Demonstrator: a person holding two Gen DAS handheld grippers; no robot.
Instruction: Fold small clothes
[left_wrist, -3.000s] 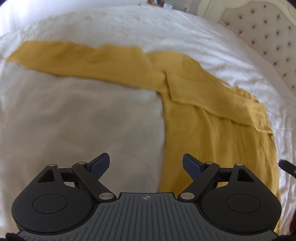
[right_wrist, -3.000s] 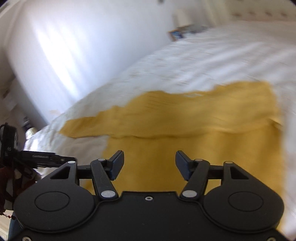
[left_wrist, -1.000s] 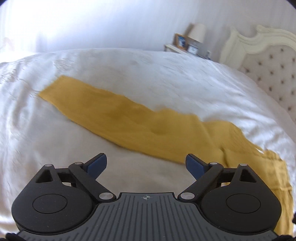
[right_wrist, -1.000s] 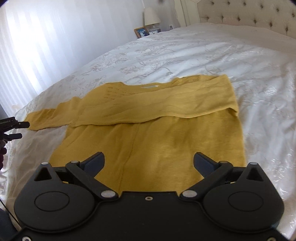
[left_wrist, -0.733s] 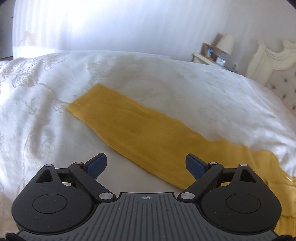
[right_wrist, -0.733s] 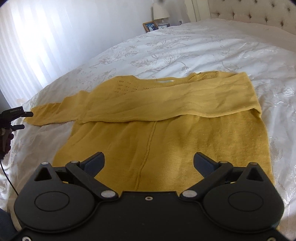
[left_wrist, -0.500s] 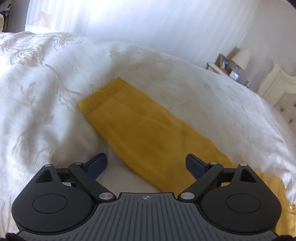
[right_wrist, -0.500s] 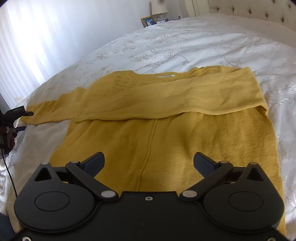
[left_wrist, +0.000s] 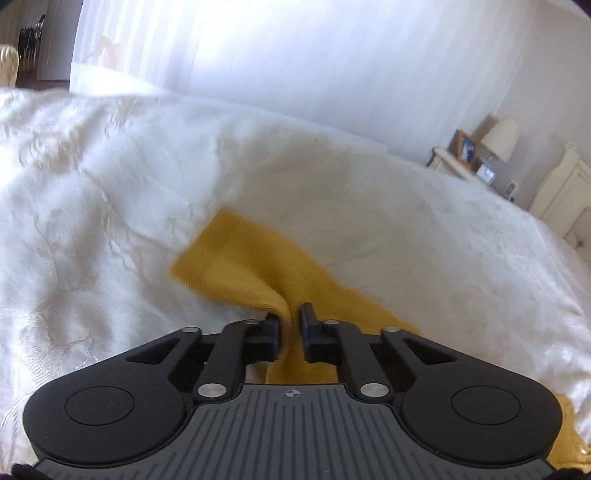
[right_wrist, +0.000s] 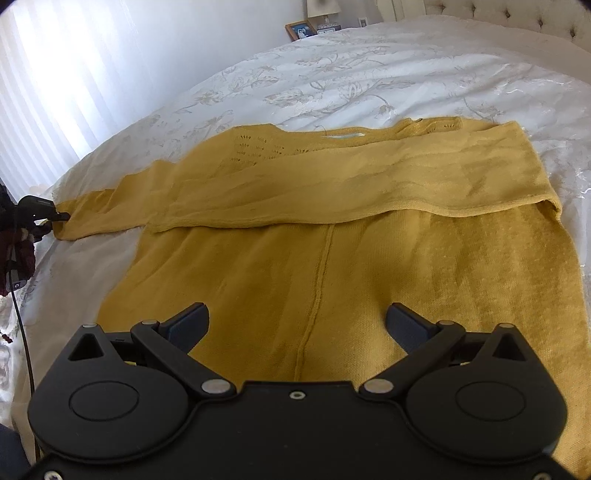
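In the left wrist view, the left tool (left_wrist: 290, 325) is right up close, low over the bed. Its jaws have just been closing, and now they pinch a fold of the yellow sleeve (left_wrist: 251, 269) between them. The cloth bunches up into a little ridge where the black fingers (left_wrist: 272, 328) squeeze it. Past the pinch, the end of the sleeve lies flat on the white bedspread (left_wrist: 110, 221), with its cuff pointing up and to the left. The rest of the sleeve runs back under the tool toward the lower right.

In the right wrist view, the right tool (right_wrist: 297, 326) hangs just over the bottom part of the yellow sweater (right_wrist: 332, 258). Its jaws are spread wide apart and hold nothing. The cloth below them has a seam running up the middle. The sweater lies flat on the bed. One sleeve is folded across the chest, making a long band from side to side. The other sleeve stretches out to the left, and at its far end the left tool shows small and dark, gripping the cuff.

Farther off, the bedspread has a flower pattern. Beyond it are a lamp (left_wrist: 500, 138) and a picture frame (right_wrist: 300, 29) on a small table, a padded headboard (right_wrist: 535, 18), and bright white curtains (right_wrist: 55, 92).
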